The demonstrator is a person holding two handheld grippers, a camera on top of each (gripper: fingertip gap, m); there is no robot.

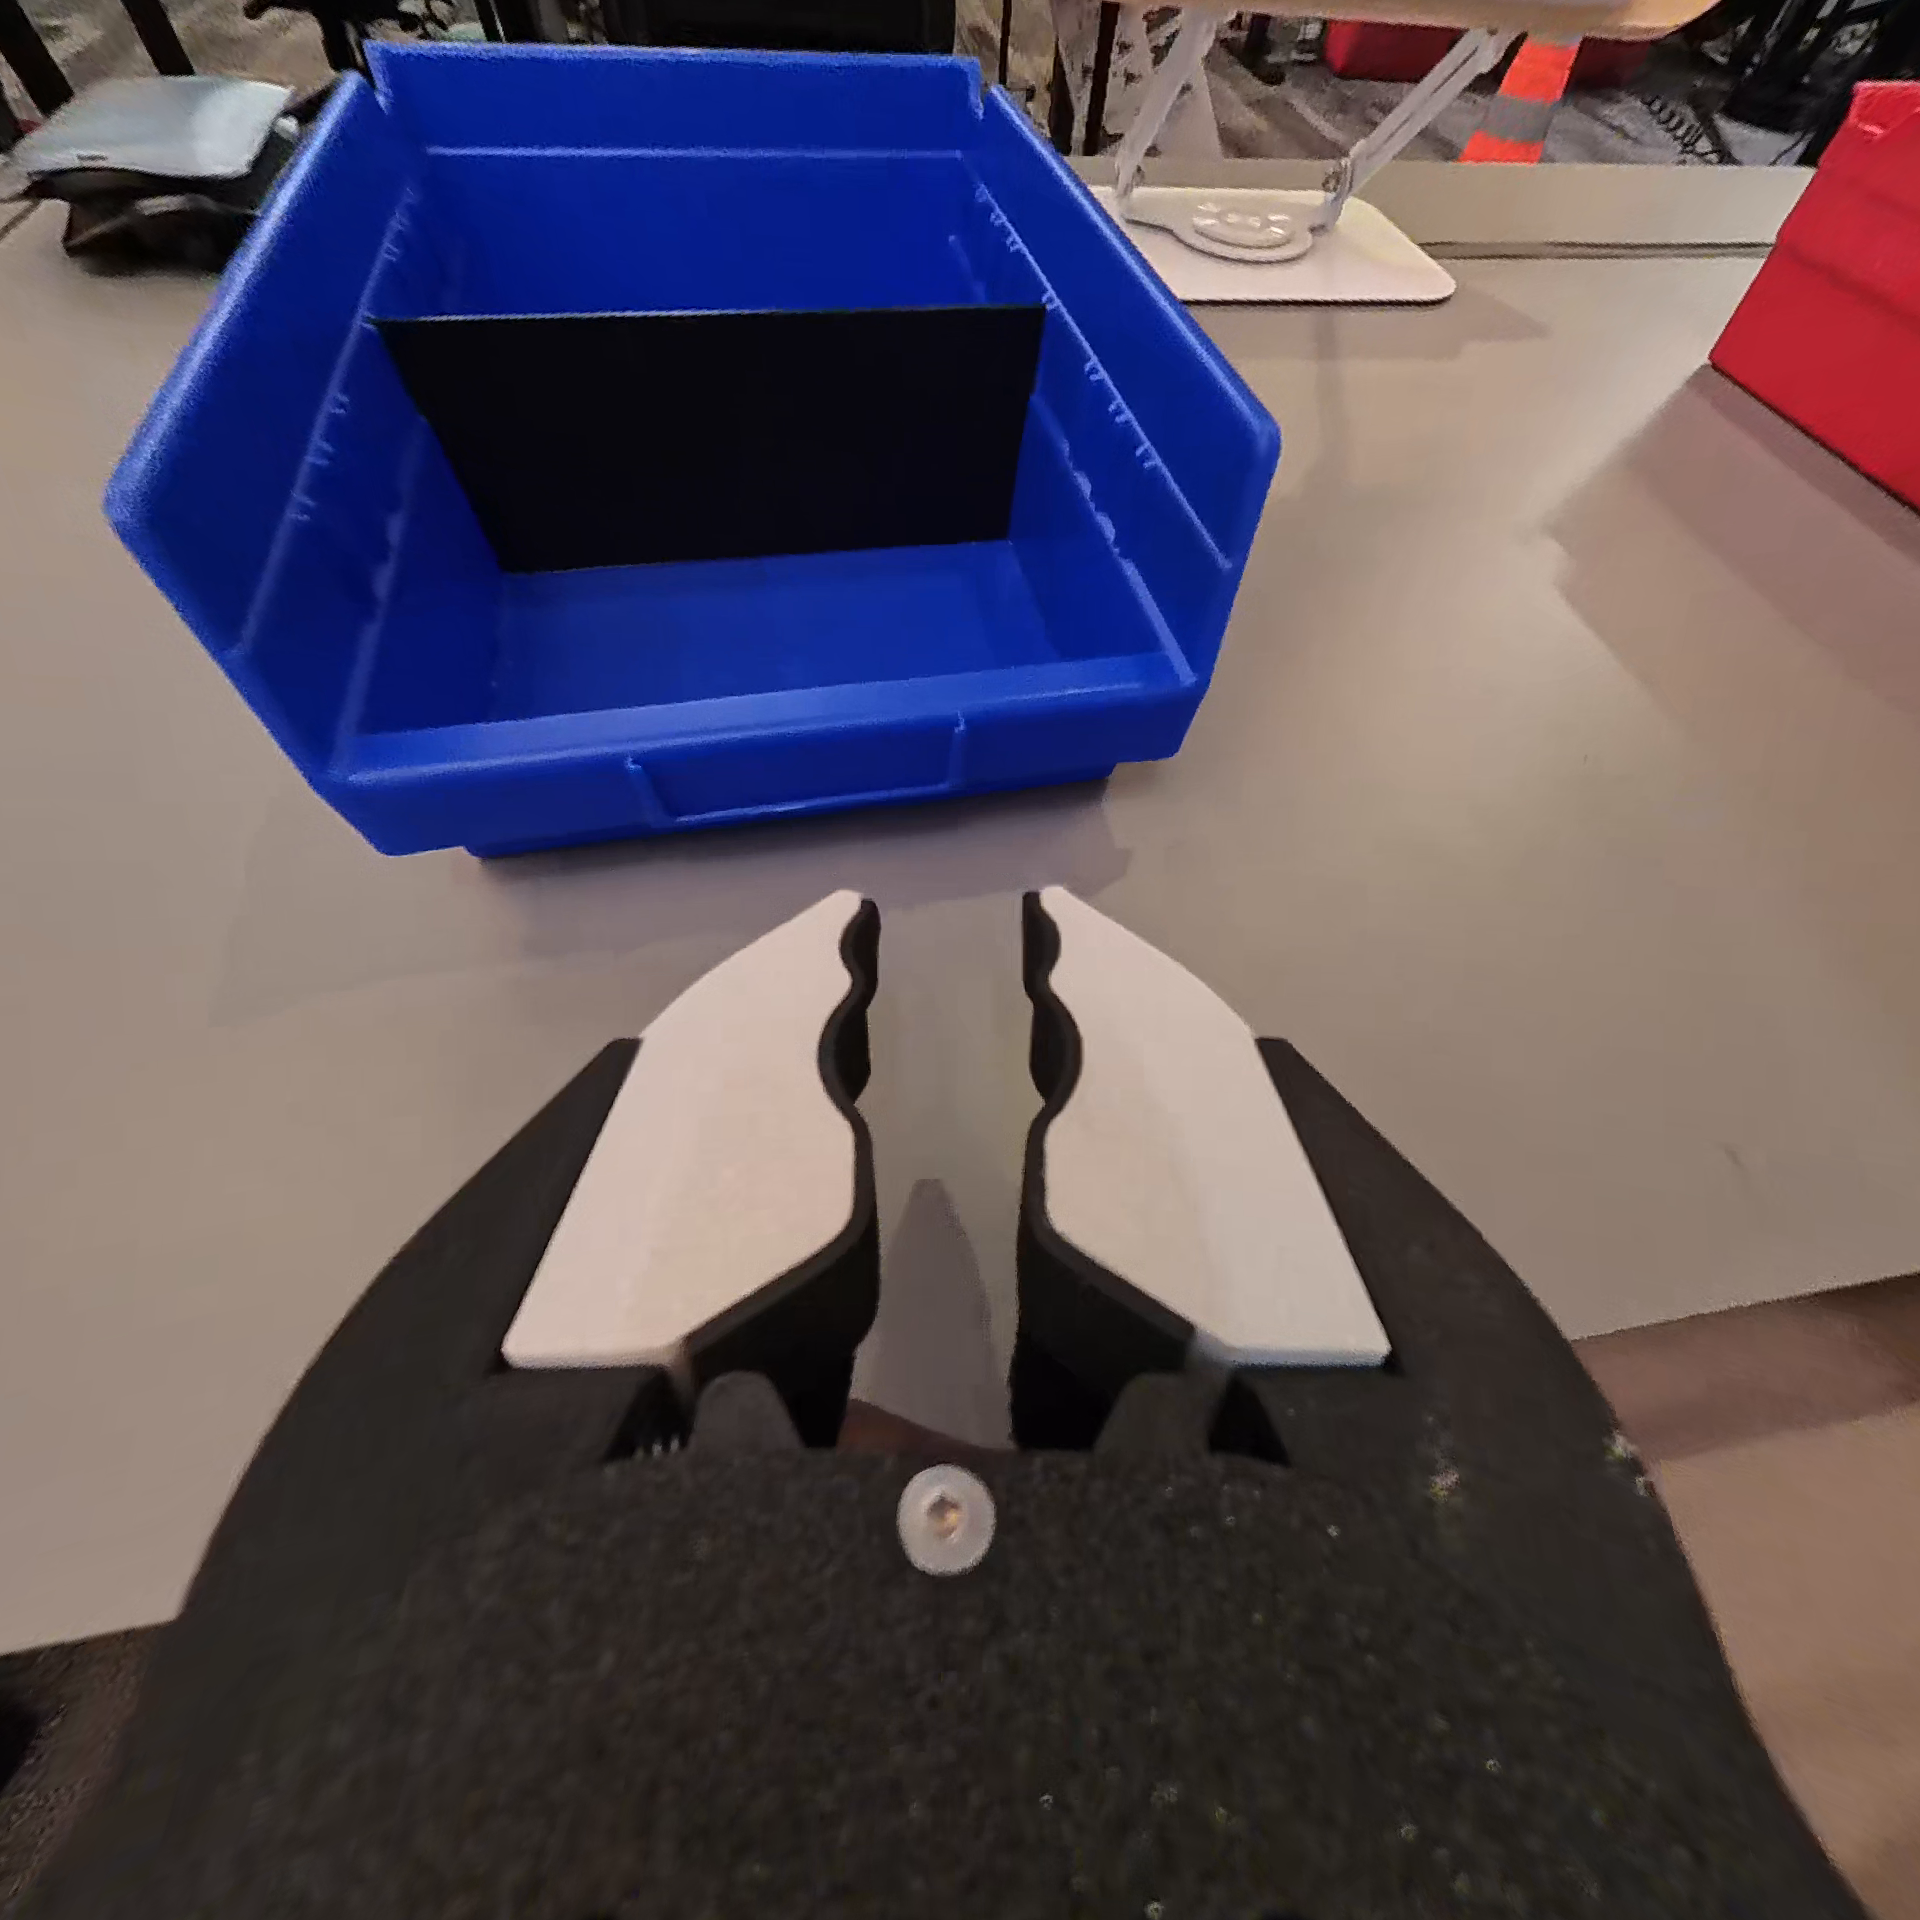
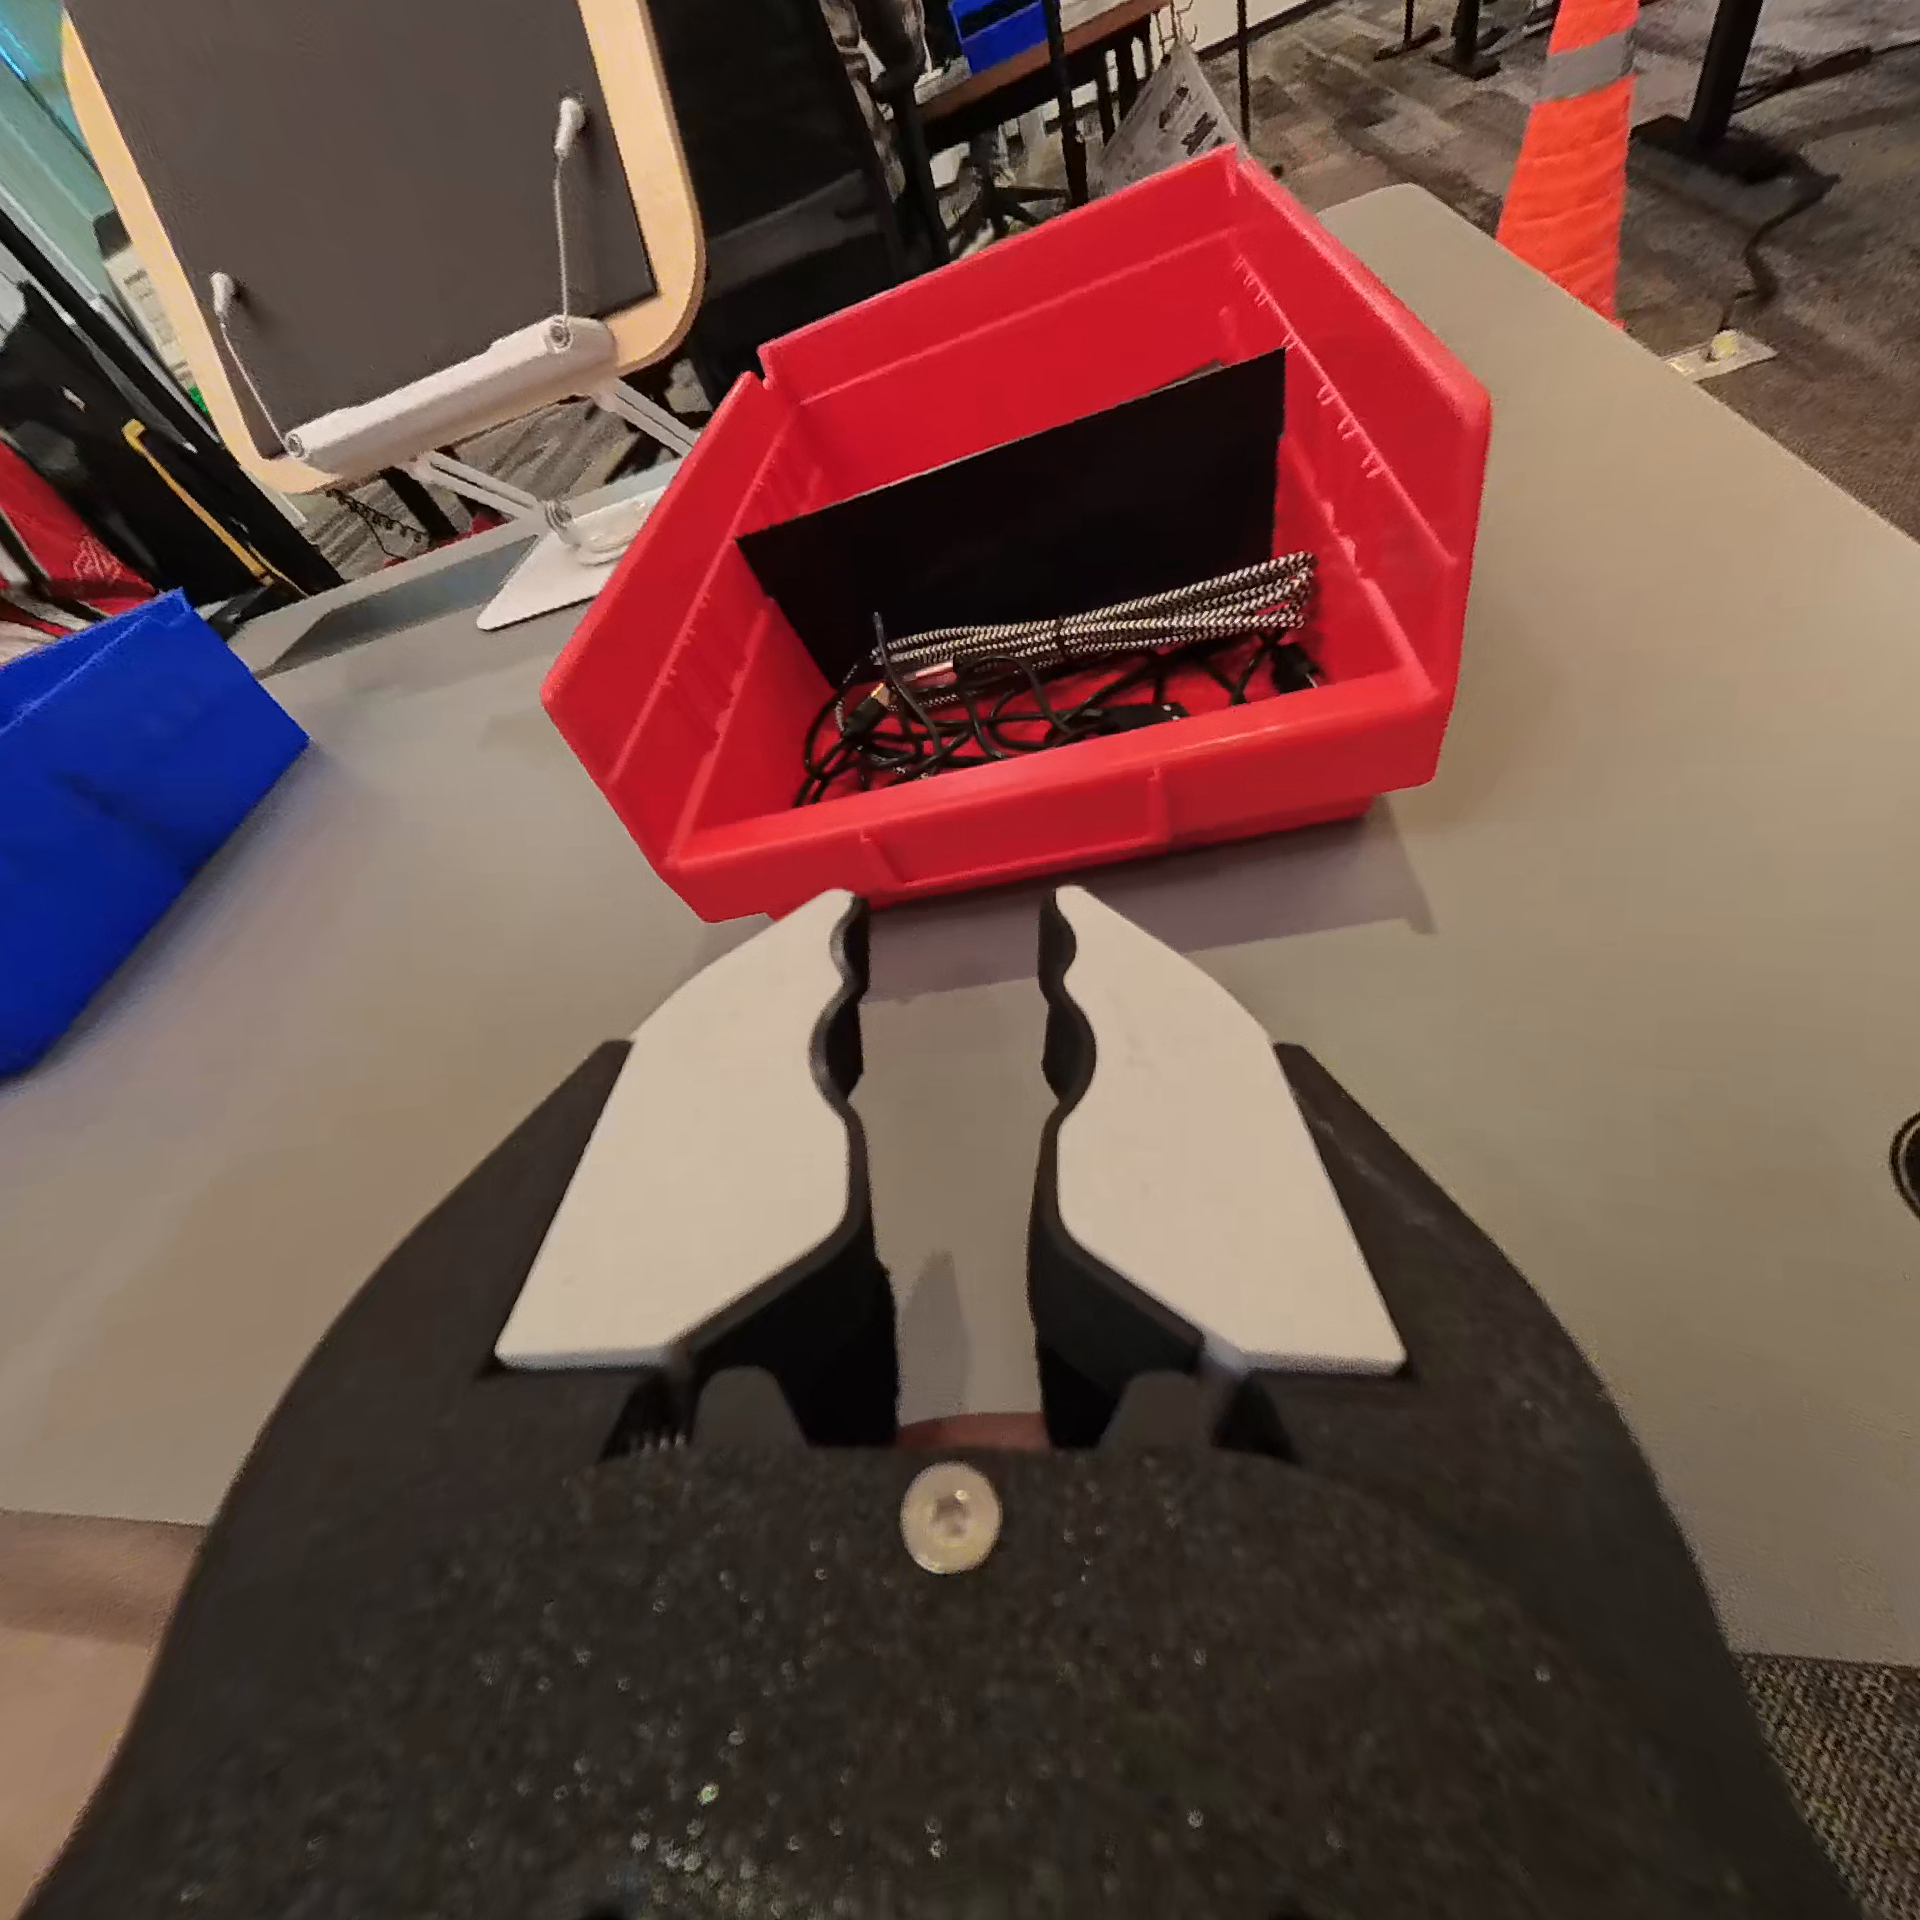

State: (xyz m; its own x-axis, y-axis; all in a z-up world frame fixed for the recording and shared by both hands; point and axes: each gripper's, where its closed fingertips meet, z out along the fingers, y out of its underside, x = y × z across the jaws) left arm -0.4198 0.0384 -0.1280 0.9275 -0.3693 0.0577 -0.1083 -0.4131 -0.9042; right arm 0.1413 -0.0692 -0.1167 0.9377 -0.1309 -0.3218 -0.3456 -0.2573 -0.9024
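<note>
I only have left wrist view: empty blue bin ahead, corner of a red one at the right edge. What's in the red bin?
Observer: Cables lie in the red bin's front compartment: a striped braided bundle on top of thin black ones.
Operator: Divider in it, like the blue one?
Observer: Yes, a black divider stands across it, behind the cables. What is behind the divider is hidden.
Operator: Right gripper state?
Observer: The right gripper is open and holds nothing; it hangs over the table just short of the red bin's front wall.
Operator: Left looks the same to me.
Observer: Agreed: the left gripper is open and holds nothing, in front of the blue bin.
</note>
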